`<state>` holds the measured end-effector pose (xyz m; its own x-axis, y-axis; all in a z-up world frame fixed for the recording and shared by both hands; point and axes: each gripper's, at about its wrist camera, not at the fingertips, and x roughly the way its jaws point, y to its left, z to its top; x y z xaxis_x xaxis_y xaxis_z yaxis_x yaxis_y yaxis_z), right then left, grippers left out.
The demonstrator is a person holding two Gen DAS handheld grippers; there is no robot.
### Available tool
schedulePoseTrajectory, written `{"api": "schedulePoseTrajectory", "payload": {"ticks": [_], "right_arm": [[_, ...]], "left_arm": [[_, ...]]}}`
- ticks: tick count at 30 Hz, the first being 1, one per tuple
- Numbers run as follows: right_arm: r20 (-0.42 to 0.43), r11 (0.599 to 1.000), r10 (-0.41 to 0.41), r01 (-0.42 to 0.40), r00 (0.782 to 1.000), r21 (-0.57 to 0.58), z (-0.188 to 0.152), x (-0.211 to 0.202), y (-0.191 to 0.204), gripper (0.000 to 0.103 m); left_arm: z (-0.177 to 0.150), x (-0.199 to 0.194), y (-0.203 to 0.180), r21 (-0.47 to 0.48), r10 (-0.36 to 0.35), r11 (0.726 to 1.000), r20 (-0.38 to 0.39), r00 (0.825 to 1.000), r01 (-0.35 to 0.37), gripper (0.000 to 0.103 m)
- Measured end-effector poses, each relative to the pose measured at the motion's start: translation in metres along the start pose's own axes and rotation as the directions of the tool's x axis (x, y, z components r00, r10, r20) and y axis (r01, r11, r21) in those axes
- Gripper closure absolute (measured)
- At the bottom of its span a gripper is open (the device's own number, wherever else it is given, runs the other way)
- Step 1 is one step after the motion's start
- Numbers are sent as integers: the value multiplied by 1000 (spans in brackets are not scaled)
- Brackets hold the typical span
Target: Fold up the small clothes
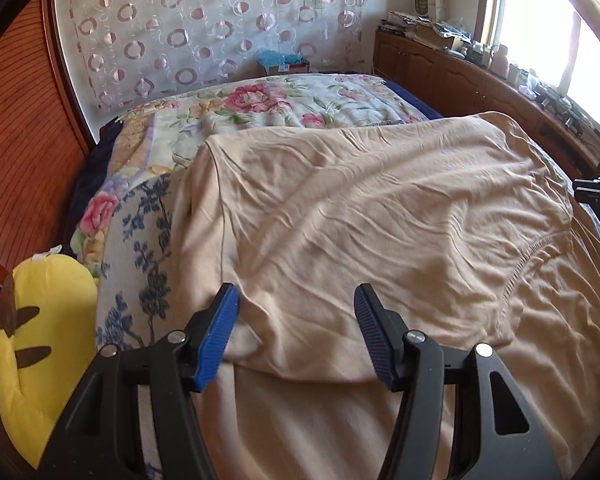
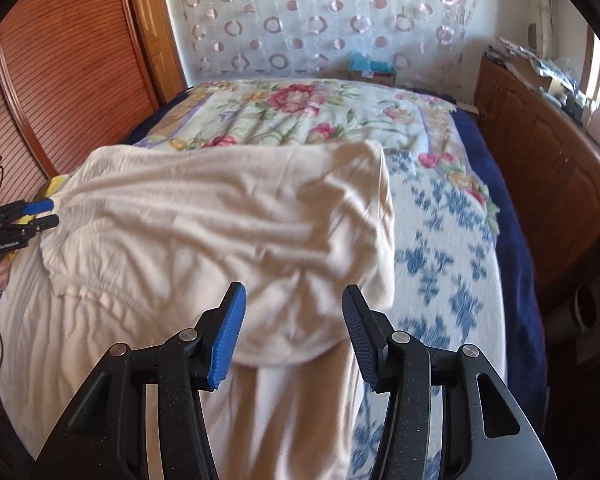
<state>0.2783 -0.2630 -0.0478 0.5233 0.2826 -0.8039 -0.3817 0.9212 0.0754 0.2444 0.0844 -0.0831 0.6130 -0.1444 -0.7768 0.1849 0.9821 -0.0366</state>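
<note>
Both tongs released: left tongs (image 1: 296, 300), right tongs (image 2: 292, 300) hover over the folded beige shirt (image 1: 360, 208). Risk: an uneven grab drags wrinkled fabric, skewing the fold.

A bed (image 2: 496, 184) with a dark blue cover is carrying a floral blanket (image 1: 260, 108) that is spreading across most of its top. A beige garment (image 1: 380, 208), folded over on itself, is lying wrinkled on the blanket. A yellow plush toy (image 1: 48, 336) is resting at the bed's left edge.
</note>
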Motion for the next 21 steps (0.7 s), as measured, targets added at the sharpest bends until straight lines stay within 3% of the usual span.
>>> {"api": "schedulePoseTrajectory", "payload": {"ticks": [8, 21], "right_arm": [[-49, 1000, -13, 13, 999, 13, -25, 14, 2, 52], [21, 999, -40, 39, 999, 20, -16, 26, 2, 50]], "left_arm": [[-17, -7, -1, -6, 7, 1000, -24, 1000, -7, 44], [-30, -8, 0, -19, 22, 1000, 16, 1000, -22, 43]]}}
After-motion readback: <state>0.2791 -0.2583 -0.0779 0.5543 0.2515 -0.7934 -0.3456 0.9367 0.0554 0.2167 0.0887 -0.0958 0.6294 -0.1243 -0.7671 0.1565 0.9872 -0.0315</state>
